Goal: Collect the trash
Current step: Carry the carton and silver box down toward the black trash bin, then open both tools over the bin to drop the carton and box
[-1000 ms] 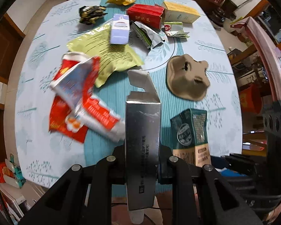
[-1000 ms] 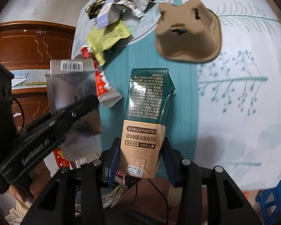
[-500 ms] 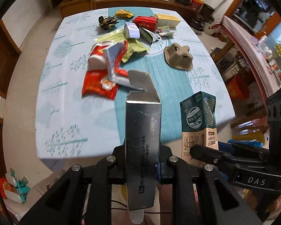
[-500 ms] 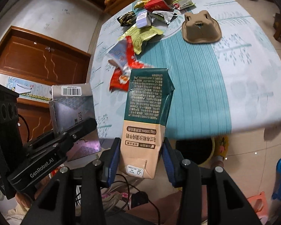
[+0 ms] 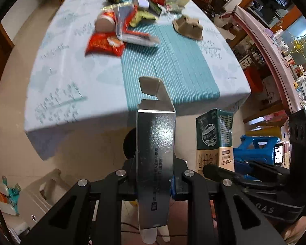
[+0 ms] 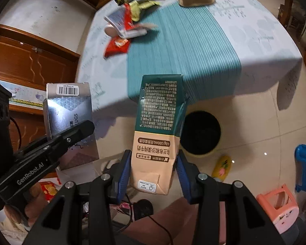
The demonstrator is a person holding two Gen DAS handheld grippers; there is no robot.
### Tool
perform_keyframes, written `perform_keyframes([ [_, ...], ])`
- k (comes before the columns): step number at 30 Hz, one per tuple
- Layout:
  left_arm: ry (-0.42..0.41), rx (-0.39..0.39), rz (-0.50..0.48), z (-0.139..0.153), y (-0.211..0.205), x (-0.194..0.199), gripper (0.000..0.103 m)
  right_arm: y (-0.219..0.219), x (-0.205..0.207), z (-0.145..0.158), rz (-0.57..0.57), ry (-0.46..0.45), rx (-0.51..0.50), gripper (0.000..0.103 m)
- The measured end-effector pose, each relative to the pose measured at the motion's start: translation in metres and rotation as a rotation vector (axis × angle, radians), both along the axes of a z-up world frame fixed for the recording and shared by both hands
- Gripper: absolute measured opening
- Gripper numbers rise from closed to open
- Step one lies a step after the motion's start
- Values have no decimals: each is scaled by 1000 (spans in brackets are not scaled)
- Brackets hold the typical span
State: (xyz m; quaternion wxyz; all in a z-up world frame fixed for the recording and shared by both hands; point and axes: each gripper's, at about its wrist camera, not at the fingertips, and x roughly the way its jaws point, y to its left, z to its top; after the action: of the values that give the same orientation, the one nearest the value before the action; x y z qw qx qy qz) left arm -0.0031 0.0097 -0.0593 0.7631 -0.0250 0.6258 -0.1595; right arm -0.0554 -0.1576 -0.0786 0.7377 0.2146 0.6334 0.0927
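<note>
Beyond a cream tiled floor, the tablecloth is carrying wrappers toward its far edge. From the left wrist, the left gripper is clenching a silver carton by its narrow sides, top flap open; it is looking light, hollow, easily crushed. From the right wrist, the right gripper is gripping a green-and-tan milk carton near its base, likely empty and soft-walled, above the floor just beside a dark bin, well off the tabletop's near edge.
</note>
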Motion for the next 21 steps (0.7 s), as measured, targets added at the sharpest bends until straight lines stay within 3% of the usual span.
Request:
perform_keyframes([
  [4,49,19,-9,-43,-13,-9,19,-3,-12,-36,-18,39,-8,43],
  [13,86,76,-6,-173,-39,-14,21,-13,-9,-173,-23,120,-24,43],
  [15,62,84,-4,-200,-43,-13,28,-16,-7,-204,-25,127,-28,43],
  [19,35,96,24,-245,-47,-8,58,-19,4,-258,-29,124,-36,44],
  [21,21,100,48,-263,-46,-5,65,-21,9,-280,-41,121,-31,44],
])
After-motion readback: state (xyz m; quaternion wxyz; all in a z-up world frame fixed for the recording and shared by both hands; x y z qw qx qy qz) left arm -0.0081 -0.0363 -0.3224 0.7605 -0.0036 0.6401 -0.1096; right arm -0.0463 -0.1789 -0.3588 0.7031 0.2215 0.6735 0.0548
